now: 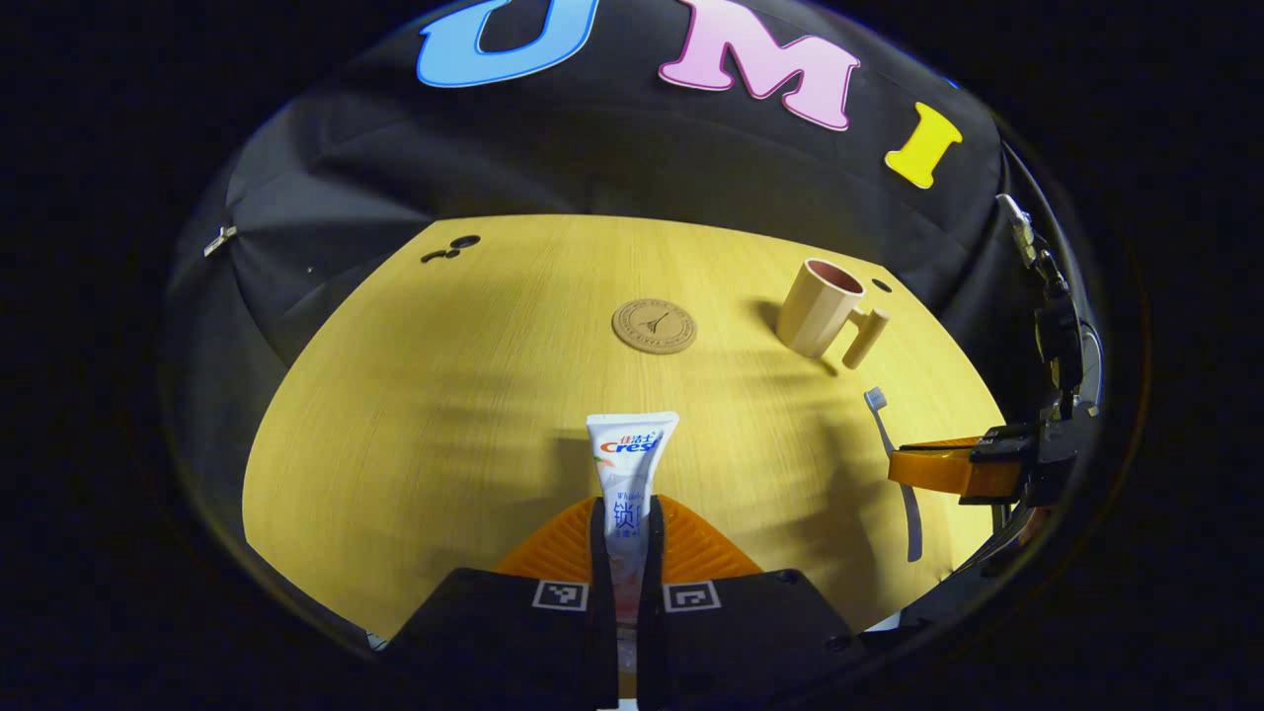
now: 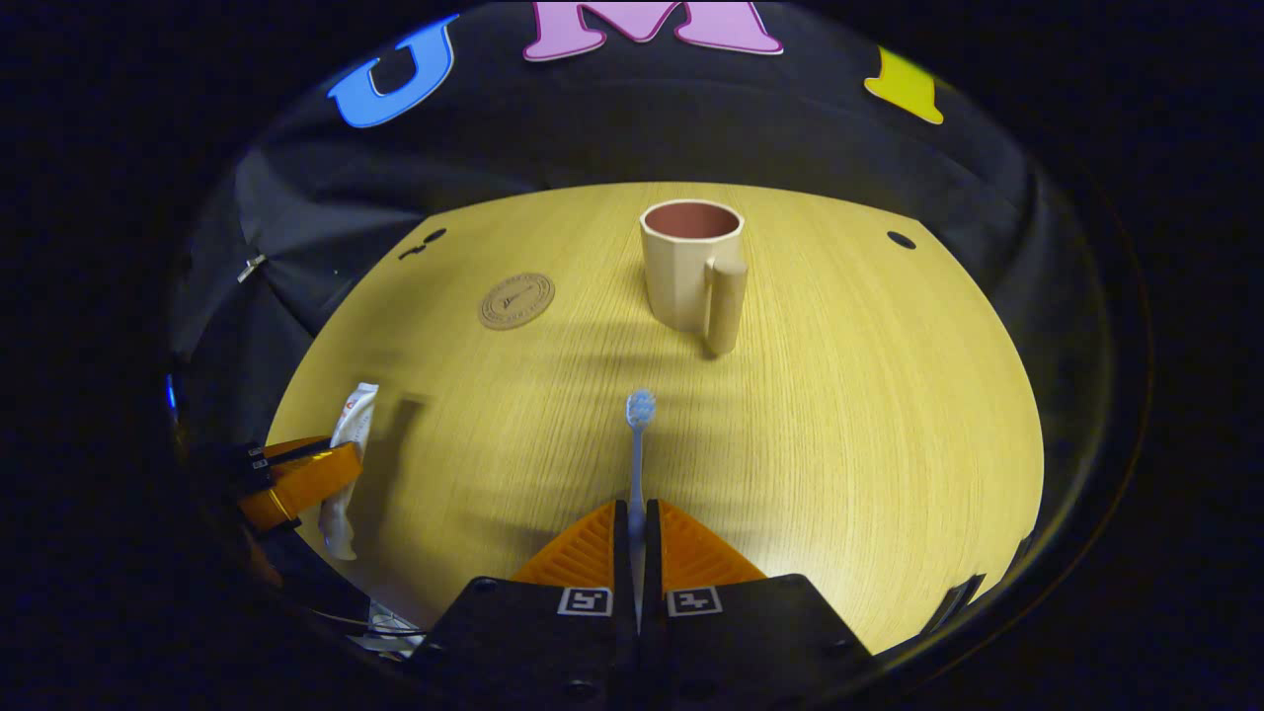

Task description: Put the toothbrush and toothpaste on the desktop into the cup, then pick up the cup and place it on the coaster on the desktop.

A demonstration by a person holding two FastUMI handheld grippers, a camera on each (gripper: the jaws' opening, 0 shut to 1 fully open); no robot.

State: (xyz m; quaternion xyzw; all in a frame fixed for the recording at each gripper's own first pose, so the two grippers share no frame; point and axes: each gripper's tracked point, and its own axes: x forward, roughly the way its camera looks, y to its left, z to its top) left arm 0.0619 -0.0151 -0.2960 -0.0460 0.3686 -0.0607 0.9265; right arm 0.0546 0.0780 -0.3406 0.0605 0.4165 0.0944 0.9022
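Wooden desktop (image 2: 839,415): one cup (image 2: 688,262), one coaster (image 2: 516,300).

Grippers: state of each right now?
Left gripper: closed on the toothpaste.
Right gripper: closed on the toothbrush.

light wood desktop (image 2: 839,415), cup (image 2: 691,265) upright, round coaster (image 2: 516,300) well apart

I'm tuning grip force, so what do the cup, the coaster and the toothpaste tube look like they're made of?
Cup: probably hard plastic, matte beige with faceted walls and a darker pinkish inside; no gloss like glazed ceramic. Coaster: looks like cork or pressed wood, a thin dull brown disc with a stamped design. Toothpaste tube: soft laminated plastic, smooth printed white skin, flat crimped end.
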